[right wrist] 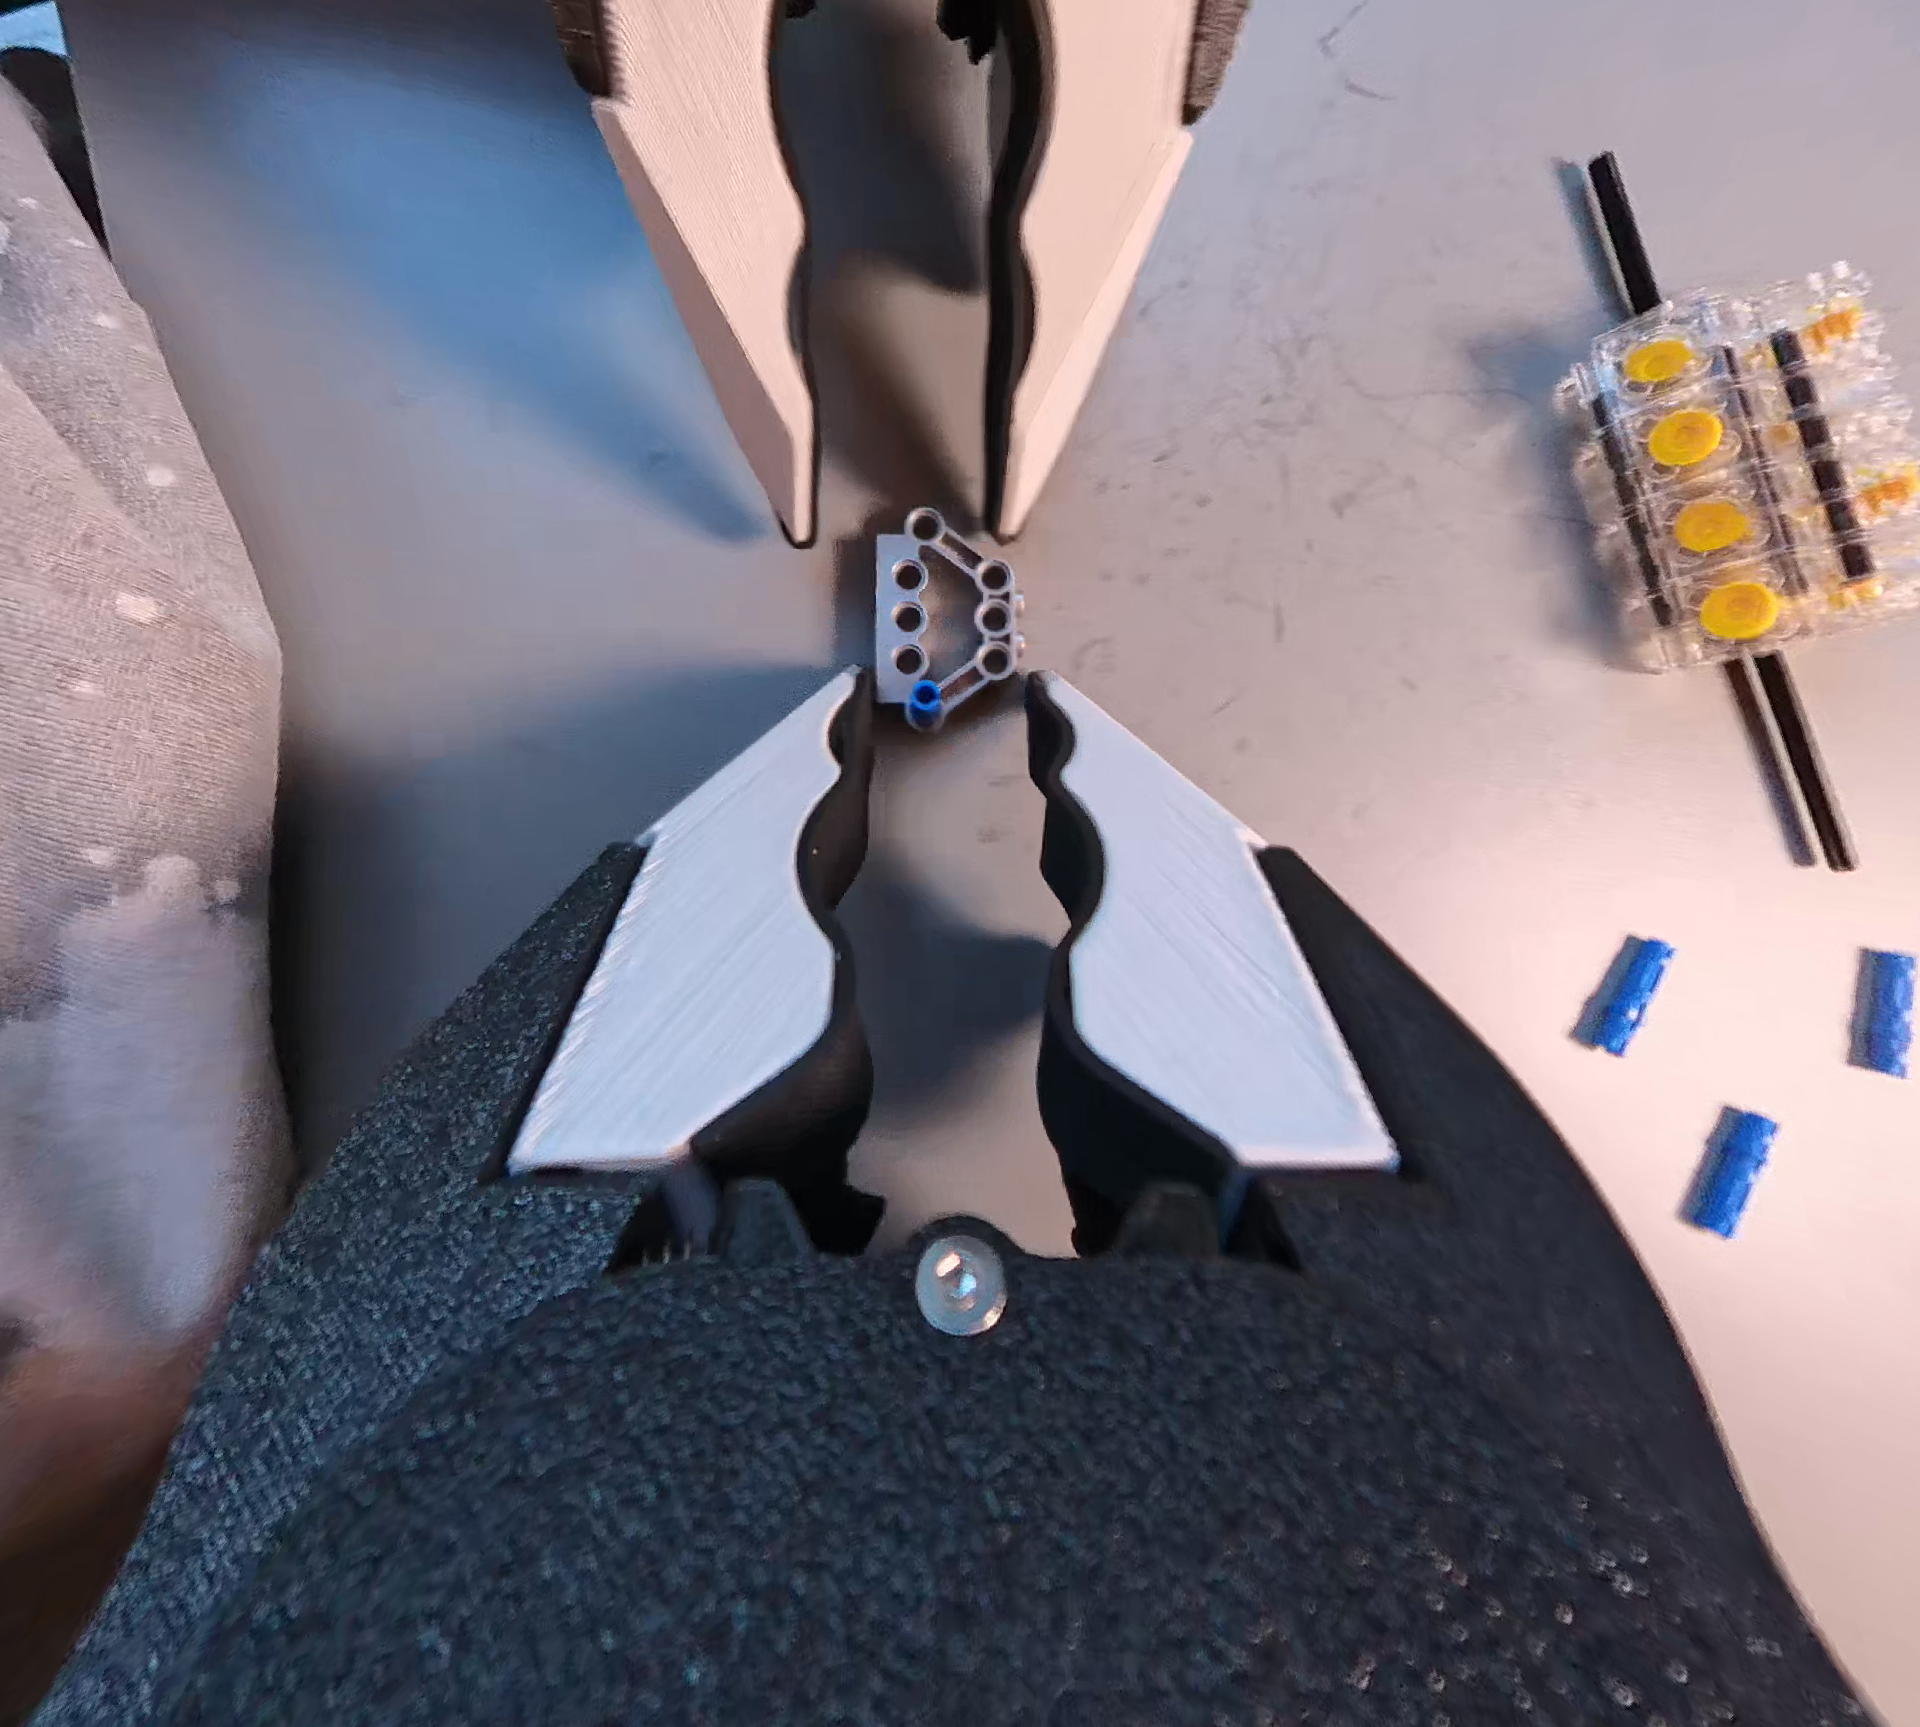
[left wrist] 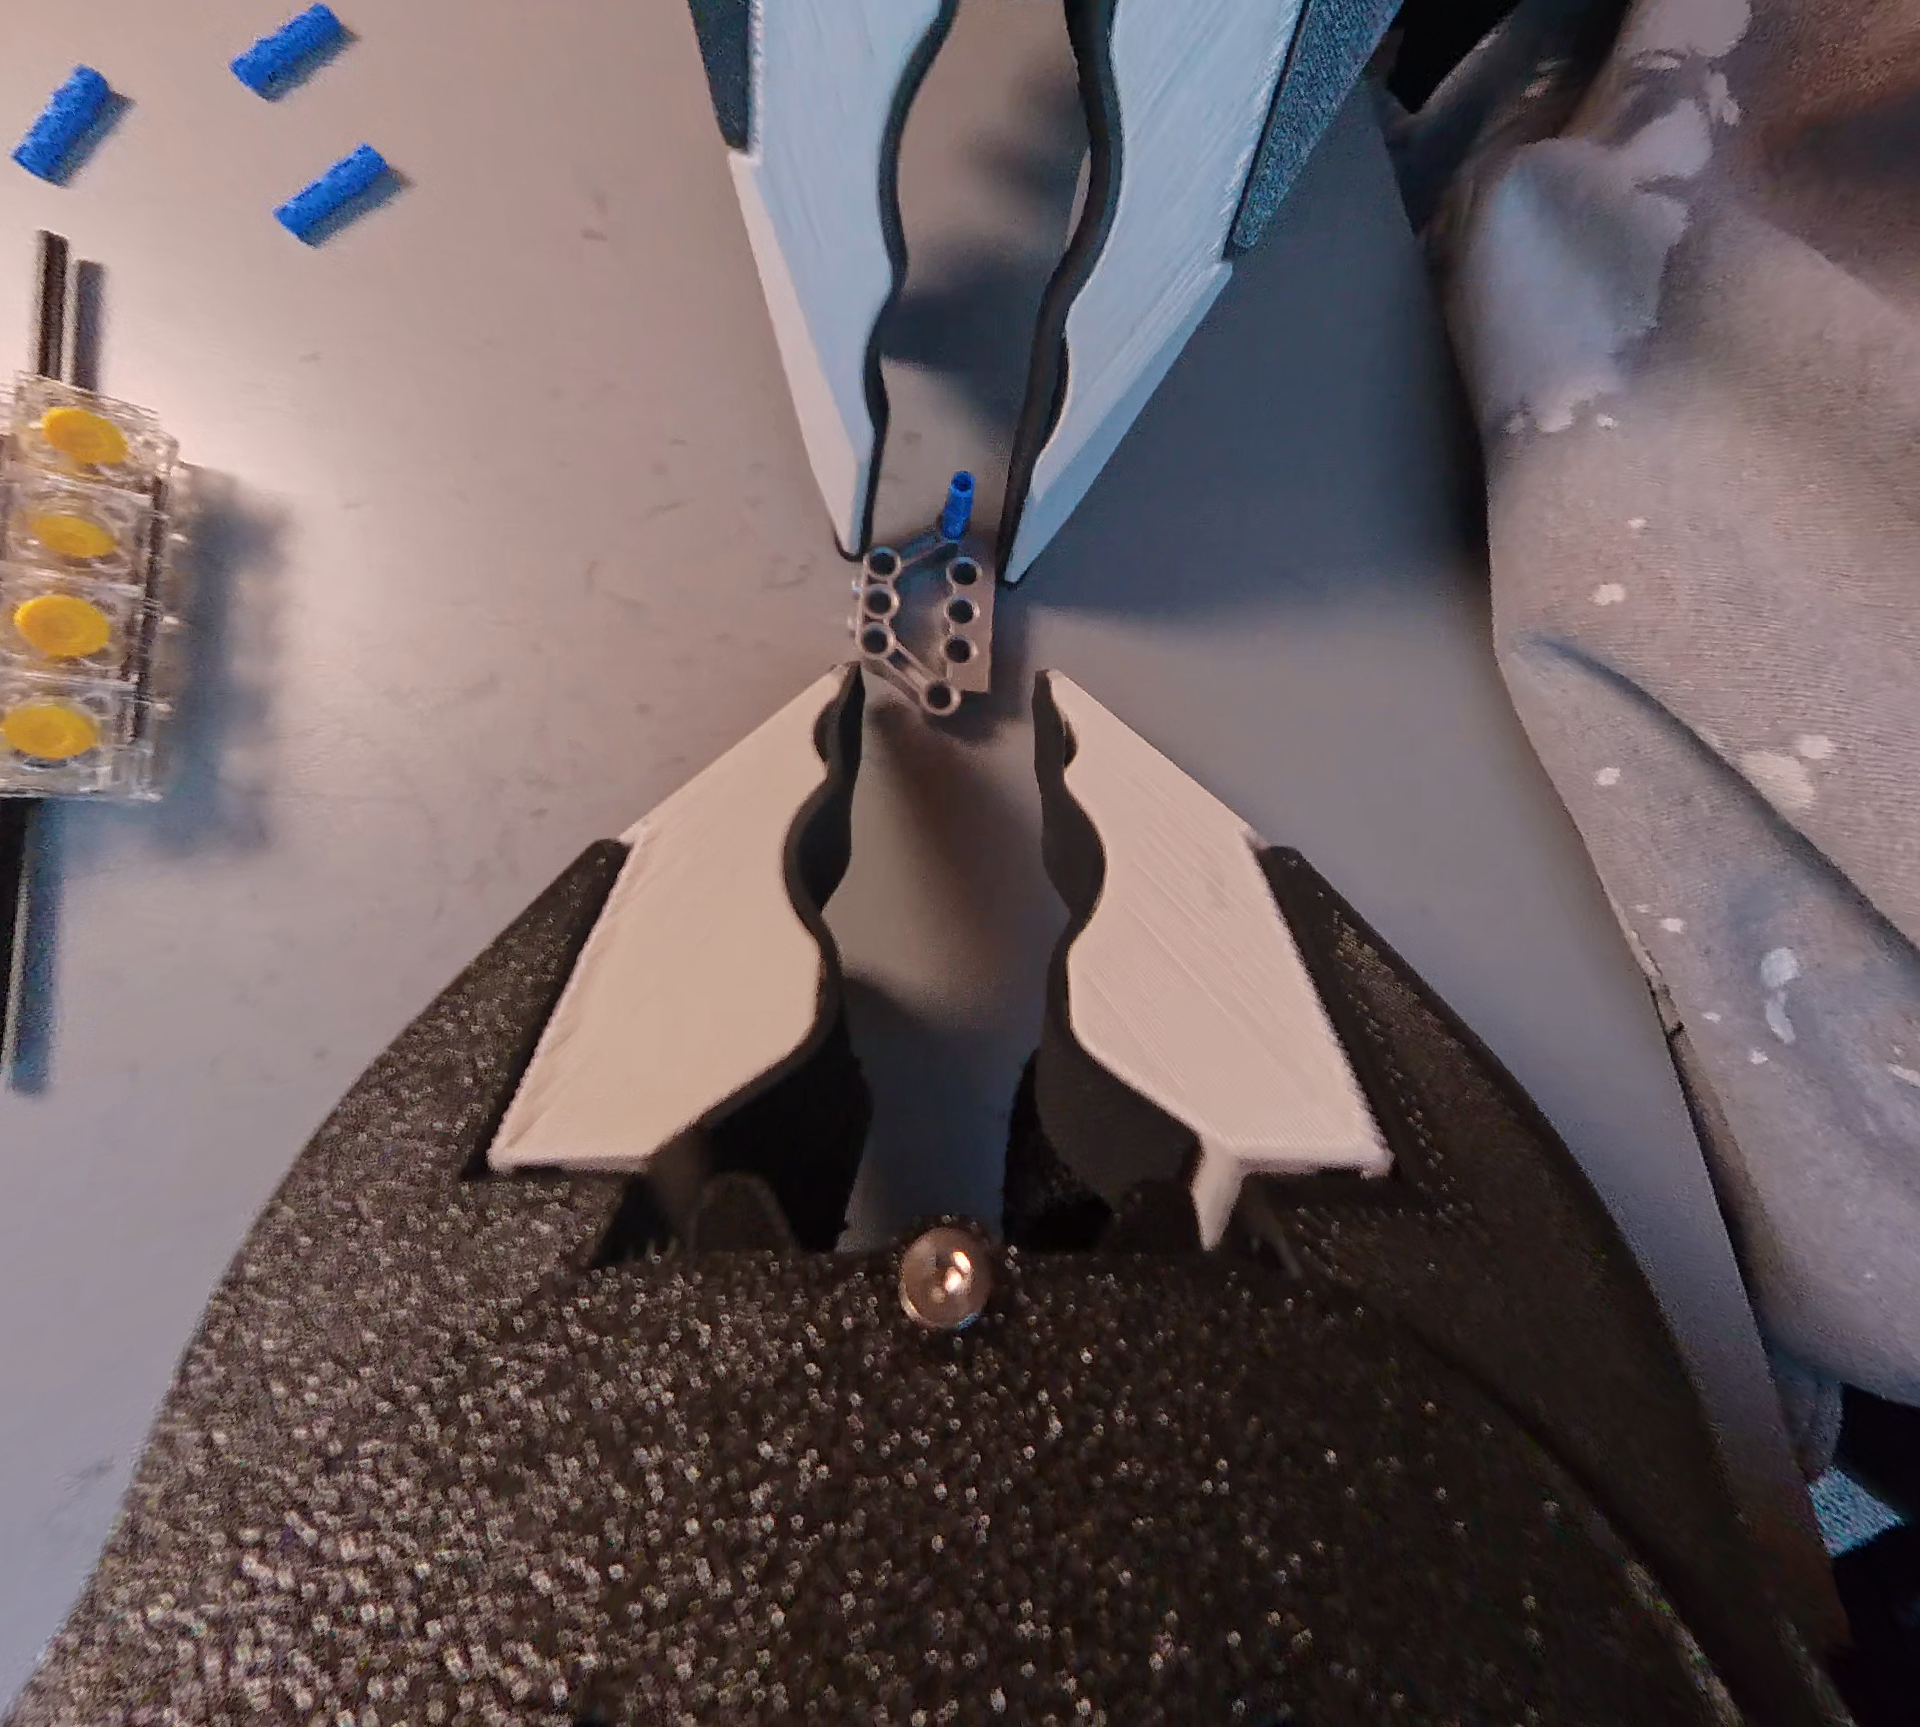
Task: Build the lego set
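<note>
**Two grippers tip to tip over a grey holed frame**

Left gripper (left wrist: 948,675) and right gripper (right wrist: 940,680) both stand parted, white ribbed fingers with wavy black pads, neither clamping. Between their tips on the pale table (right wrist: 1351,223) lies the grey frame (right wrist: 951,617), round holes, blue pin (right wrist: 923,696) in one corner

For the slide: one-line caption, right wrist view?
Two open tongs, right and left, face each other across a grey holed frame with a blue pin.

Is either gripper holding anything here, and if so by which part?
Nothing is held. The grey holed frame with a blue pin lies on the table between the open left gripper and right gripper.
</note>
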`<state>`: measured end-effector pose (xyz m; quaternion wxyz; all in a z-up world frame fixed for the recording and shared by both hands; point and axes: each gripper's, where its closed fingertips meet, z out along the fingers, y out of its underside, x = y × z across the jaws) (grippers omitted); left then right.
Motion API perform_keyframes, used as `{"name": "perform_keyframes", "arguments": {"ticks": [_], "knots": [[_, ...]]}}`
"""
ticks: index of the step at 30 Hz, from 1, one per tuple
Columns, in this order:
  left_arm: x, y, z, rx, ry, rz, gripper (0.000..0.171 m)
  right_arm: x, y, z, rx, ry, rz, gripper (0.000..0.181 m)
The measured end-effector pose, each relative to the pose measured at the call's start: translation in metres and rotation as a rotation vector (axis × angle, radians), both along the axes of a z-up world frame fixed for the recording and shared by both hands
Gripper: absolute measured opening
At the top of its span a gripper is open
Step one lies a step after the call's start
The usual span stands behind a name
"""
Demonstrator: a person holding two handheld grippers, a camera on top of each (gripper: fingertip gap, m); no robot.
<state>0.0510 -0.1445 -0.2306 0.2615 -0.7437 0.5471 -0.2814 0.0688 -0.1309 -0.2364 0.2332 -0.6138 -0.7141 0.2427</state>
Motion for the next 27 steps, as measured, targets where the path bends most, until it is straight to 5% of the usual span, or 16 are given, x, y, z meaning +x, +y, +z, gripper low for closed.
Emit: {"name": "perform_keyframes", "arguments": {"ticks": [1,9,16,27], "knots": [[0.0,0.003,0.001,0.014,-0.003,0.014,0.033,-0.001,0.0,0.0,0.008,-0.001,0.031,0.023],[0.008,0.012,-0.005,0.051,-0.007,0.043,0.032,-0.008,0.013,-0.001,0.064,-0.045,0.218,0.012],[0.006,0.021,-0.006,0.089,0.003,0.082,0.017,-0.006,0.023,0.001,0.066,-0.035,0.194,0.012],[-0.005,0.034,-0.001,0.119,-0.008,0.137,0.024,0.002,0.021,0.008,0.049,0.005,0.16,0.014]]}}
